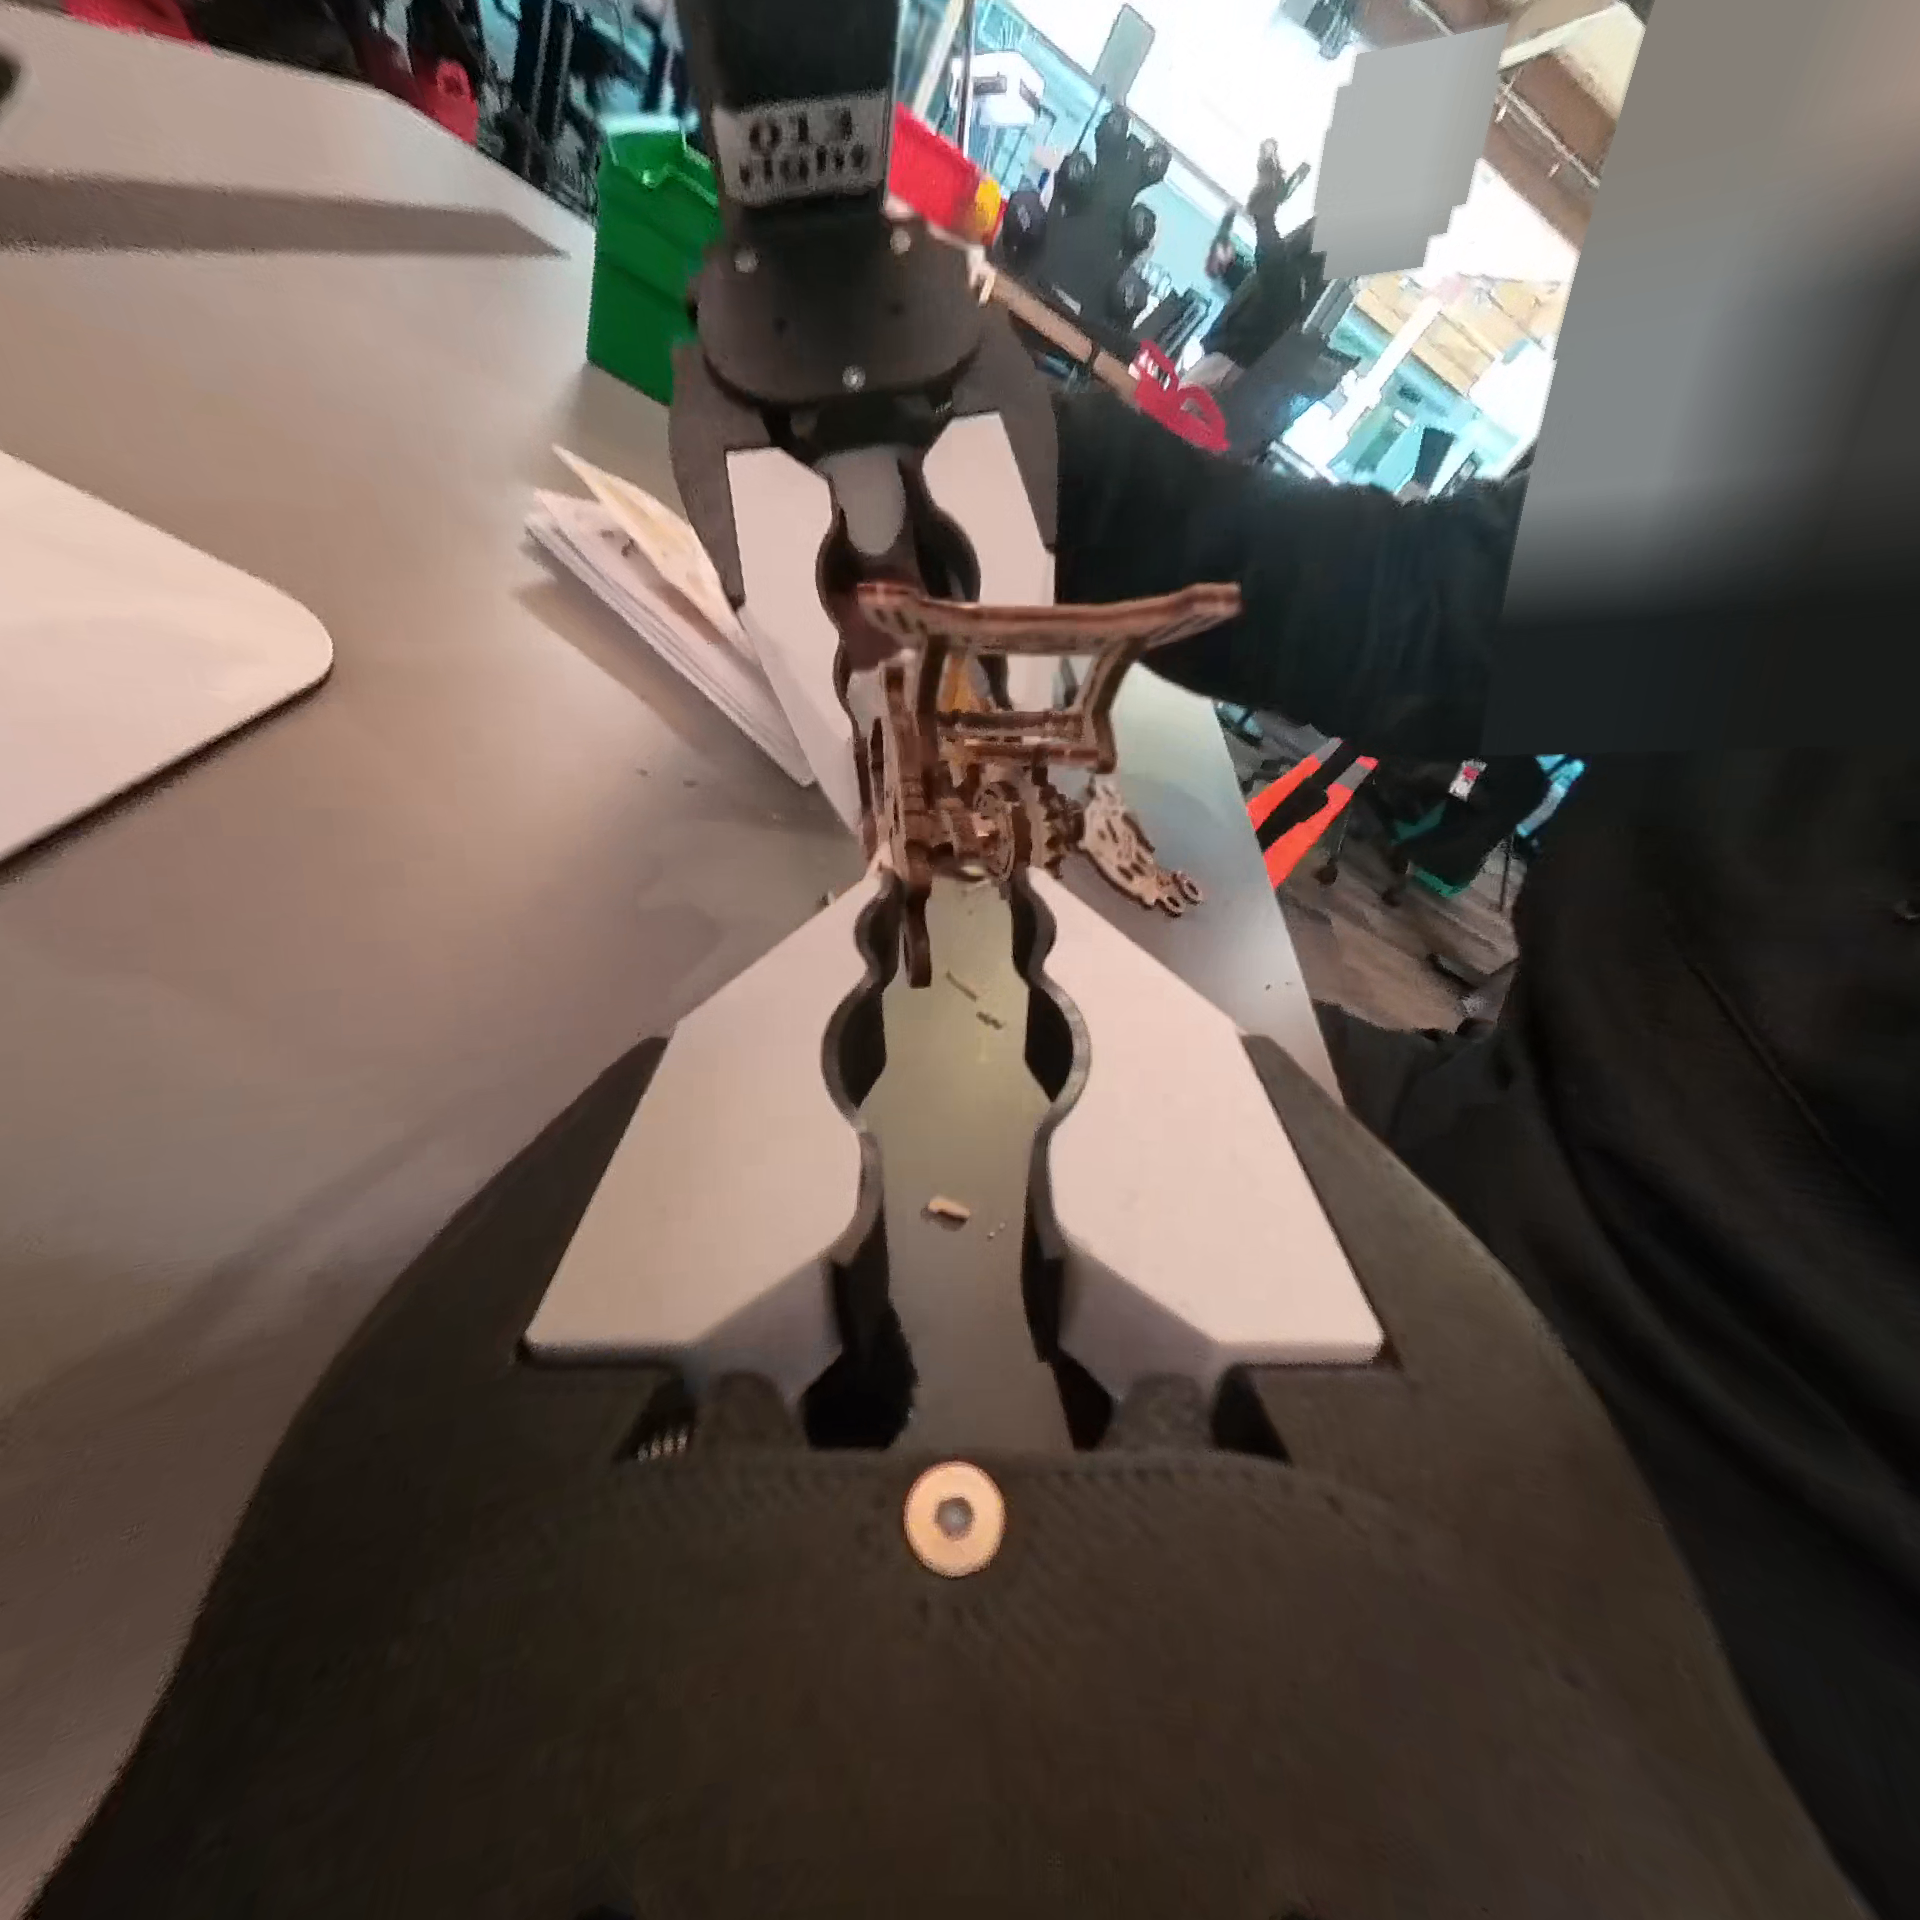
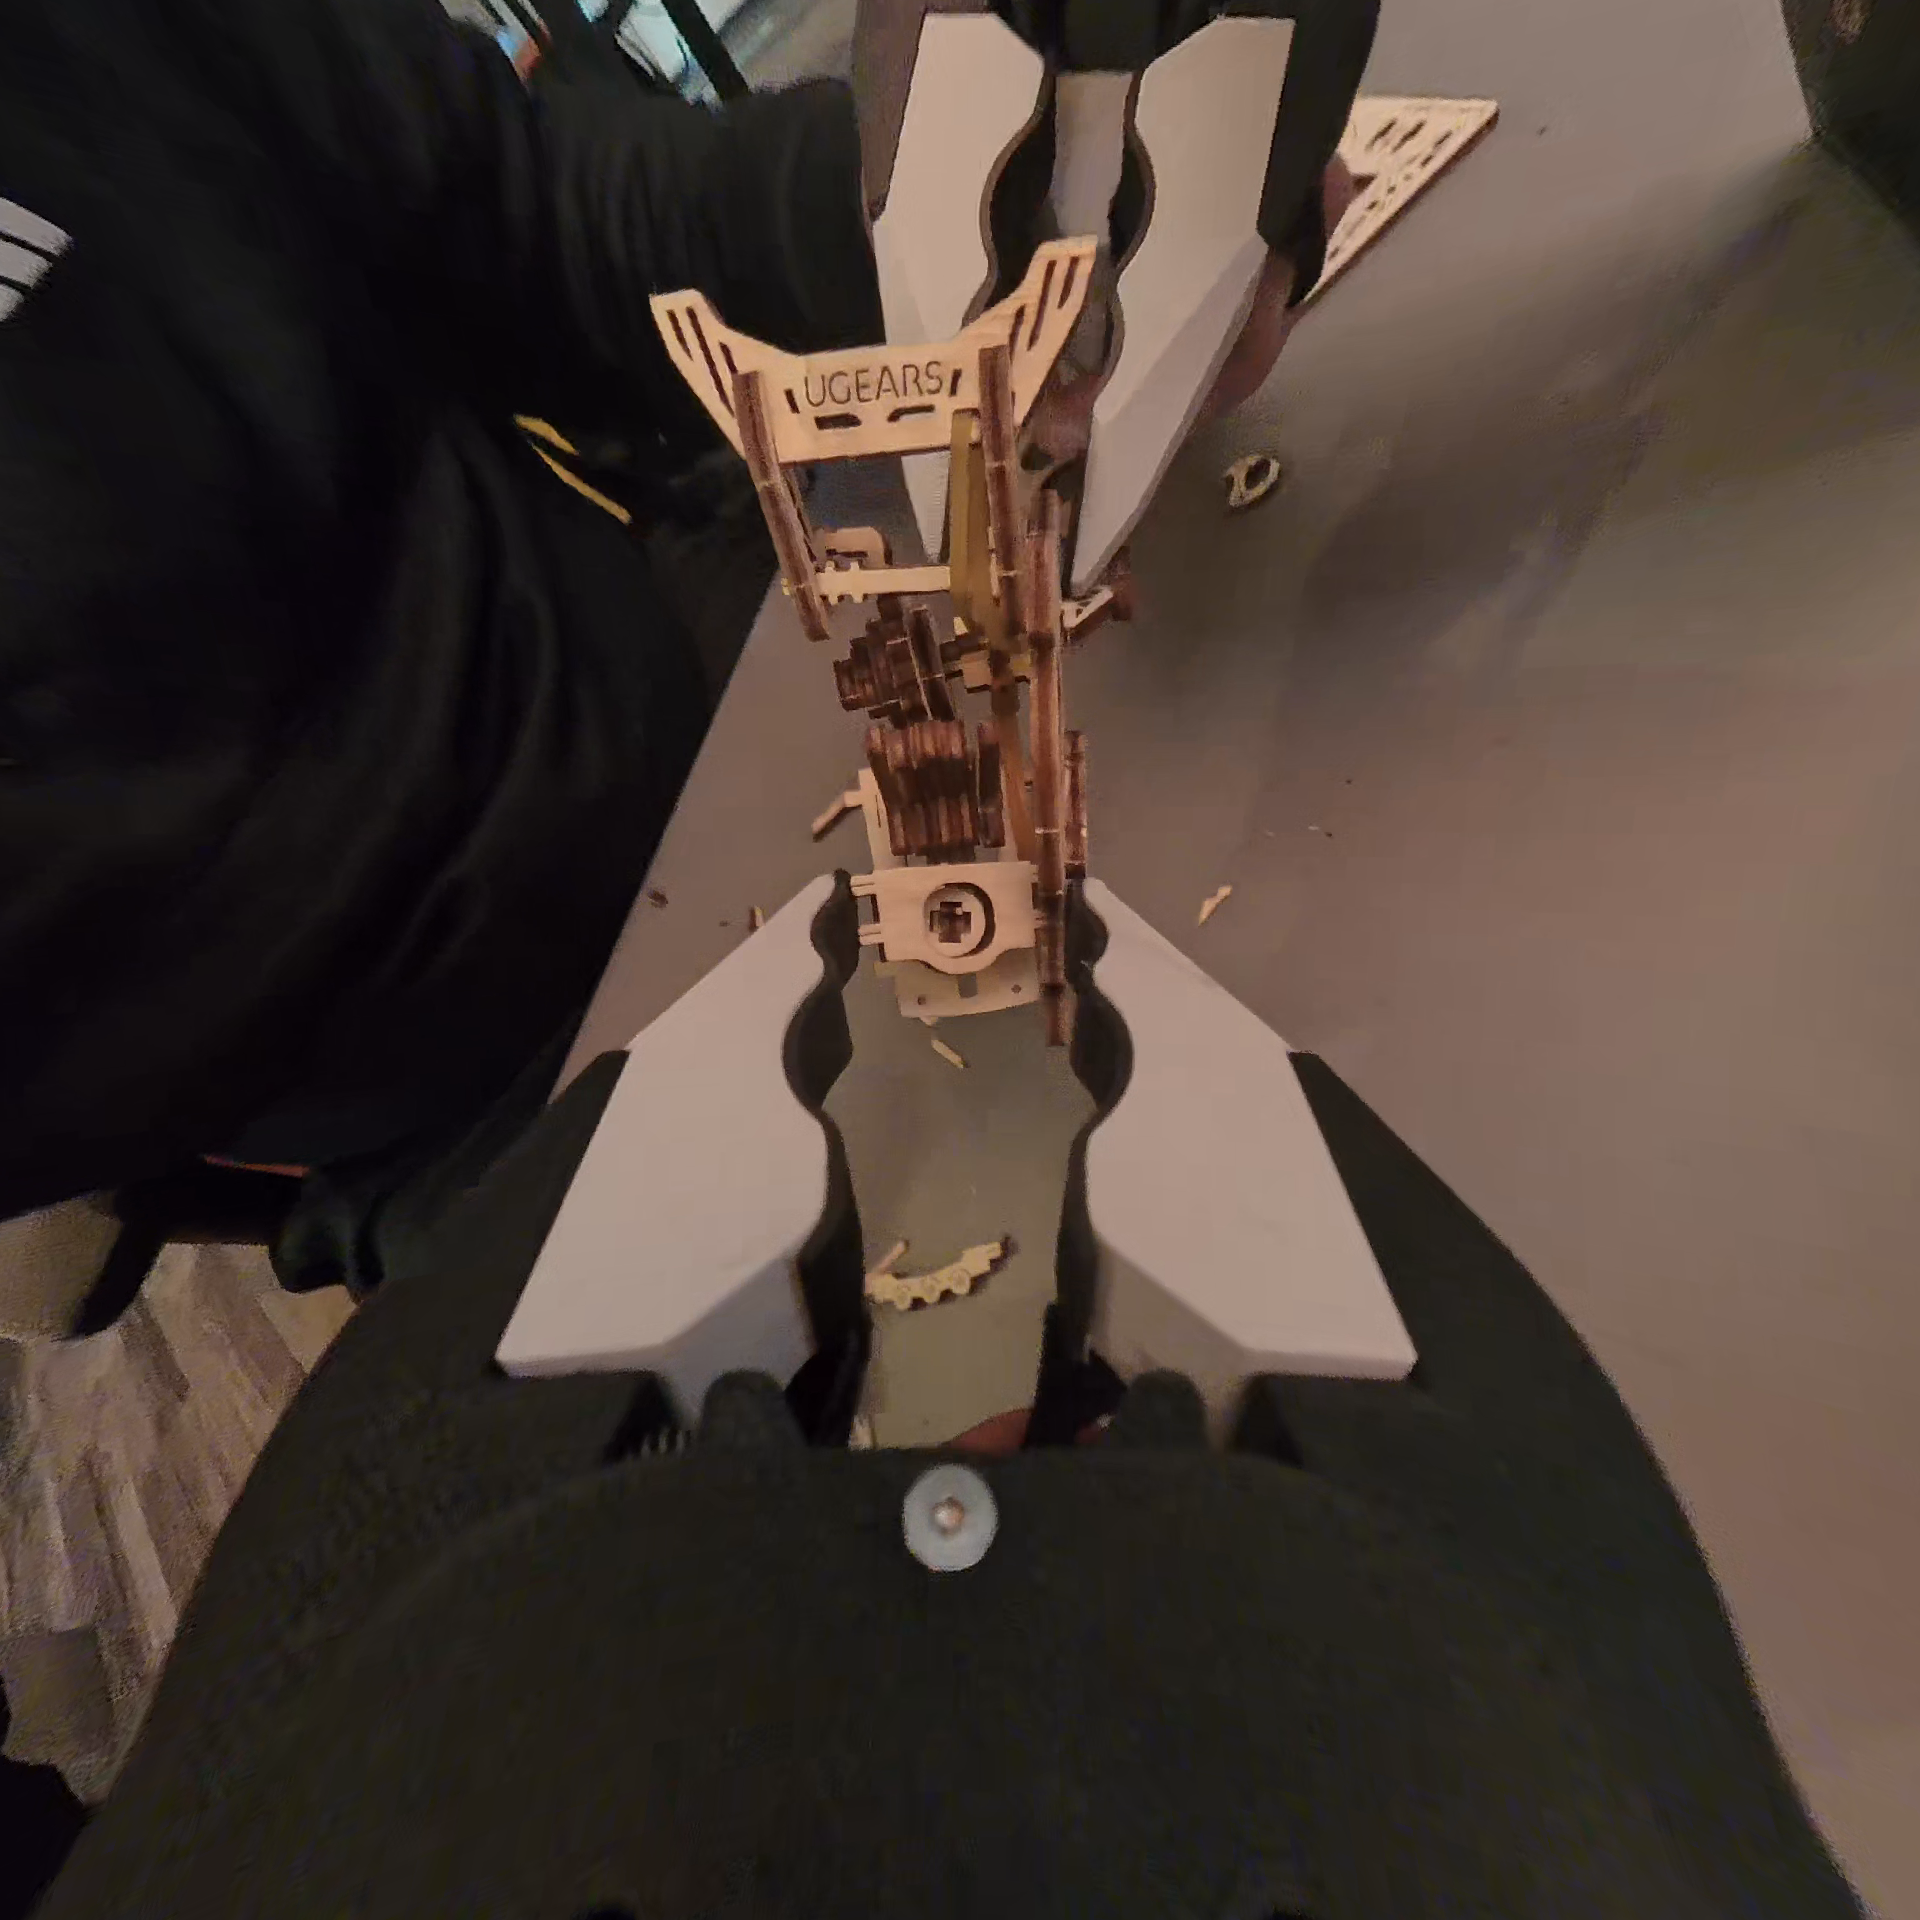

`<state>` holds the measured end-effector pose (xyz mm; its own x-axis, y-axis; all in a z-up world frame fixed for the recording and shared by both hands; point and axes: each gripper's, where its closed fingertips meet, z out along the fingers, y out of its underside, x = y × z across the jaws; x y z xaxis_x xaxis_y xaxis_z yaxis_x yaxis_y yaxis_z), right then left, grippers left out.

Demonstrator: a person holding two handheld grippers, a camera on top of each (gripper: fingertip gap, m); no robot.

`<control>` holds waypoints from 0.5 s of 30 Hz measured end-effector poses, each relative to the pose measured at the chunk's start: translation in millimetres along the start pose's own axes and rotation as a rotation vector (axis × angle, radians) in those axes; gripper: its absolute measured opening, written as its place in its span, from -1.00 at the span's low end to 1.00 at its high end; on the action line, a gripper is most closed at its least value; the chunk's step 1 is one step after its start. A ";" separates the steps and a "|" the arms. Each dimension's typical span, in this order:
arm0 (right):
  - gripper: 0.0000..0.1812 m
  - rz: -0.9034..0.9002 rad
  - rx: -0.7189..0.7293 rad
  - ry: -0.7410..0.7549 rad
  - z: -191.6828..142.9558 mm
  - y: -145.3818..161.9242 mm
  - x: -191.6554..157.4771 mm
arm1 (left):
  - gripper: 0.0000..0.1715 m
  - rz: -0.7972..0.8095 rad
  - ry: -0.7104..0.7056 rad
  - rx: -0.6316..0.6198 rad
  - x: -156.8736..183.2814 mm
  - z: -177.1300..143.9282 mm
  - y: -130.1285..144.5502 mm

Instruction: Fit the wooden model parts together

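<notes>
A partly built wooden model (image 2: 883,405) of laser-cut frames and stacked gears hangs above the grey table (image 2: 1455,831), held between both grippers. My right gripper (image 2: 956,904) is shut on its near block, which has a round cross-shaped hole. The left gripper's white fingers (image 2: 1164,343) clamp the model's far side from the opposite direction. In the left wrist view my left gripper (image 1: 956,894) is shut on the gear end of the model (image 1: 987,717), and the right gripper's fingers (image 1: 774,582) come in from above and grip the other end.
A loose wooden part (image 1: 1132,852) lies just behind the model. A stack of white sheets (image 1: 644,582) and a green bin (image 1: 644,270) sit farther back. A cut-out wooden sheet (image 2: 1392,156), a small ring piece (image 2: 1252,478), a curved toothed piece (image 2: 935,1283) and chips lie on the table. A dark sleeve (image 1: 1299,603) reaches in. Tip to tip, the grippers are about 6 cm apart.
</notes>
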<state>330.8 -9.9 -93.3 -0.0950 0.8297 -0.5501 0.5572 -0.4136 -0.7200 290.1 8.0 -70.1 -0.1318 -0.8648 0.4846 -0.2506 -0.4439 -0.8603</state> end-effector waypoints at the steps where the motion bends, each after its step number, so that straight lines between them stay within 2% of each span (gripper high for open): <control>1: -0.59 0.010 0.019 -0.010 -0.5 -2.1 -2.7 | -0.79 0.000 -0.002 0.013 1.5 -0.2 -2.6; 9: -0.59 0.088 0.094 -0.013 4.6 -7.1 -25.7 | -0.97 -0.102 -0.005 0.063 16.0 -0.5 -4.1; 15: -0.58 0.188 0.155 0.000 31.4 12.3 -50.5 | -0.97 -0.268 -0.018 0.044 40.5 4.7 27.2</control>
<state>316.5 -68.6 -87.6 -0.0017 0.7329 -0.6803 0.4314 -0.6132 -0.6617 282.5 -40.2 -74.6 -0.0493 -0.7191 0.6932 -0.2319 -0.6668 -0.7082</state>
